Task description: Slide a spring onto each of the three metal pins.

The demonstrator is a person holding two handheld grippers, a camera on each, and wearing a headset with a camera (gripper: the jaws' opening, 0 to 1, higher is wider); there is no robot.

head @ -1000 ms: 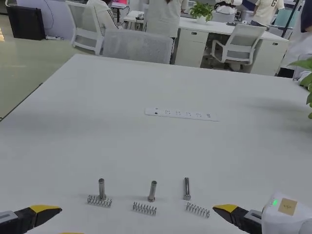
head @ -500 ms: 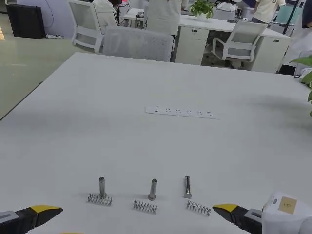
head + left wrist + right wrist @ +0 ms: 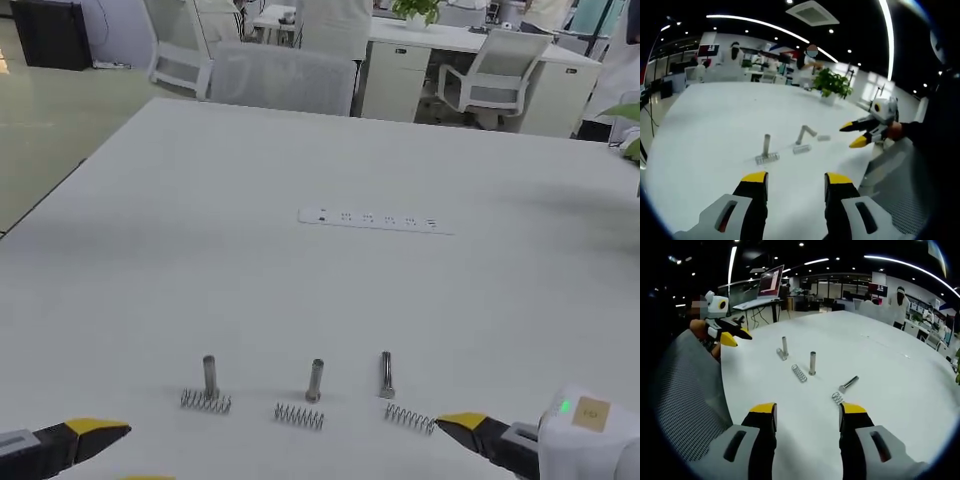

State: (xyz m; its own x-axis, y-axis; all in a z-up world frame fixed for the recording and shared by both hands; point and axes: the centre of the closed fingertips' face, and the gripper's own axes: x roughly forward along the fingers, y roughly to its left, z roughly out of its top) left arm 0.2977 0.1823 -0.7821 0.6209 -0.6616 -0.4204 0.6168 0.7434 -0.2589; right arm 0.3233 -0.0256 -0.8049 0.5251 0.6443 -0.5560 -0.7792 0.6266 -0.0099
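Nothing on the table has shifted since a second ago, only the headset has tipped a touch, and both grippers still wait low at the near edge: left gripper jaws apart, right gripper jaws apart too, its tip near the right-hand spring. Three metal pins stand in a row near that edge, each with a spring lying just in front, on the grippers' side. Well behind, a power strip lies mid-table, a grey chair sits at the far edge and a plant stands by the right edge.
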